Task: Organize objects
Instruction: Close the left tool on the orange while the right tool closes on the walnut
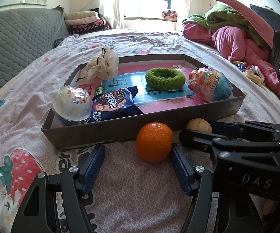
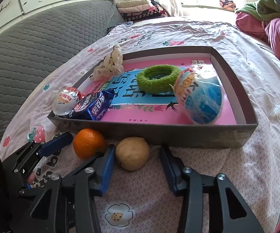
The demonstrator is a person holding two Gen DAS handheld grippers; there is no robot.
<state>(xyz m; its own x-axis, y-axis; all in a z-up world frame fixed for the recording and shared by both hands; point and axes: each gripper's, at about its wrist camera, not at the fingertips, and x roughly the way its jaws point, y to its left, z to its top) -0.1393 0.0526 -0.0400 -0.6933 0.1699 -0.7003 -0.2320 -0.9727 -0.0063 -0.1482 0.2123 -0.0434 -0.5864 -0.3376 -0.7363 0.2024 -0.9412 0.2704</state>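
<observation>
On the bed (image 1: 33, 97), a shallow grey box (image 1: 120, 130) held a green ring (image 1: 165, 78), a blue biscuit packet (image 1: 114, 103), two wrapped toy eggs (image 1: 211, 85) (image 1: 72, 104) and a crumpled cloth (image 1: 101, 66). Just in front of the box's near wall lay an orange (image 1: 154, 141) and a pale round fruit (image 2: 132, 153), side by side.

The left hand-held gripper (image 1: 137, 159) stood spread wide, low over the sheet; the orange sat at the mouth of its jaws, against the right fingertip and clear of the left one.

The right hand-held gripper (image 2: 137, 160) was partly spread around the pale fruit. Its left finger (image 2: 107, 167) lay just beside the fruit, perhaps touching; the right finger (image 2: 169, 169) stood apart from it, so nothing was pinched.
</observation>
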